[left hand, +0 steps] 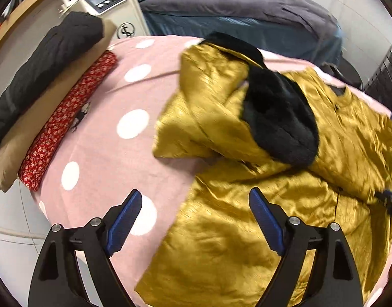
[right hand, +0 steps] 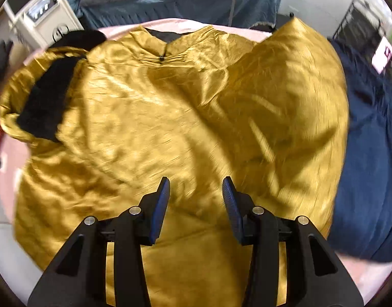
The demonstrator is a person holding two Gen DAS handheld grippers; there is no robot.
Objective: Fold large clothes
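Observation:
A shiny gold jacket (left hand: 247,230) lies spread on a pink blanket with white dots (left hand: 106,140). Its black fur-lined hood (left hand: 280,122) is turned open at the left end. My left gripper (left hand: 195,191) hovers over the jacket's left edge, where it meets the blanket, jaws wide open with nothing between them. In the right wrist view the jacket (right hand: 170,102) fills the frame, the hood (right hand: 45,102) at far left. My right gripper (right hand: 196,179) hangs over the middle of the jacket, open, with nothing pinched between its pads.
Folded clothes lie along the blanket's left edge: a black one (left hand: 47,58), a tan one (left hand: 42,110), a red floral one (left hand: 68,117). A white cabinet (left hand: 106,0) and blue-grey bedding (left hand: 234,12) stand behind. A navy garment (right hand: 369,153) lies right of the jacket.

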